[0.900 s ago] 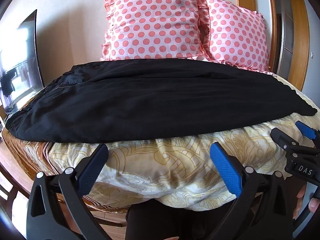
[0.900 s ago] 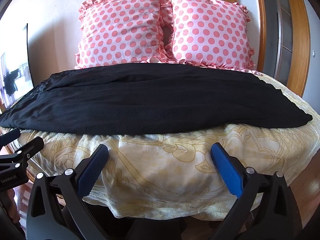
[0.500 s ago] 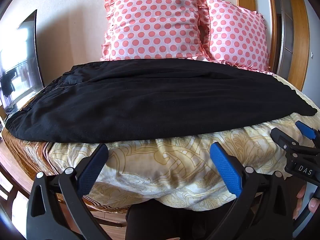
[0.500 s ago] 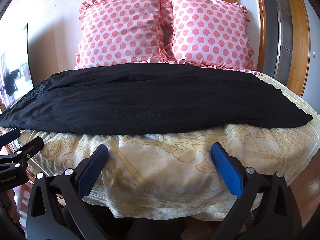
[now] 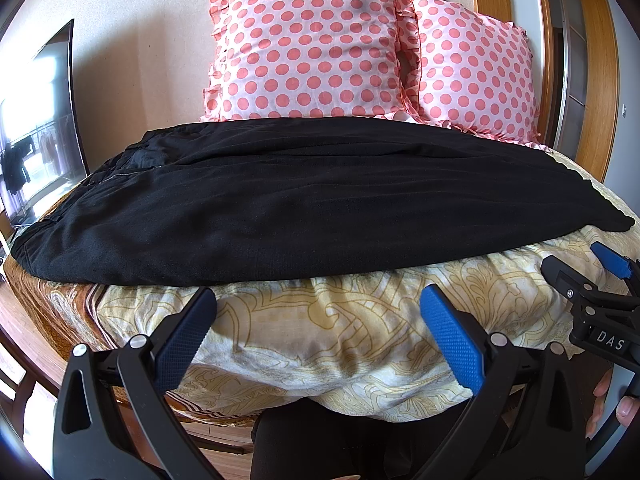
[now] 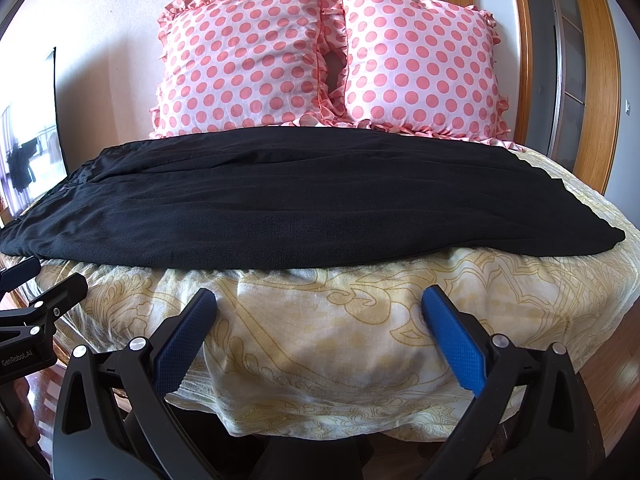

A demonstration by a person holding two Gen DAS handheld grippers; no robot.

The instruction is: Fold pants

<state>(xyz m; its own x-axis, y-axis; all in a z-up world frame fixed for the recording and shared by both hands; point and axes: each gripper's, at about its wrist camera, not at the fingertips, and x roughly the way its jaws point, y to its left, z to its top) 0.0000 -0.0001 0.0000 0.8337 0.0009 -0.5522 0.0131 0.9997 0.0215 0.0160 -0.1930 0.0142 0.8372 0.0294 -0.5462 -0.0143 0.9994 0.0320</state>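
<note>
Black pants [image 5: 304, 200] lie flat across the bed, waistband at the left, leg ends at the right; they also show in the right wrist view [image 6: 304, 208]. My left gripper [image 5: 318, 320] is open and empty, held before the bed's near edge, below the pants. My right gripper [image 6: 320, 320] is open and empty at the same edge, further right. The right gripper also shows at the right edge of the left wrist view [image 5: 580, 276]. The left gripper shows at the left edge of the right wrist view [image 6: 44, 280].
The bed has a yellow patterned cover [image 5: 340, 332], also in the right wrist view [image 6: 340, 320]. Two pink polka-dot pillows [image 5: 308, 44] [image 6: 420, 64] stand against the wall behind the pants. A screen [image 5: 36, 128] stands at the left. A wooden door frame [image 6: 592, 80] is at the right.
</note>
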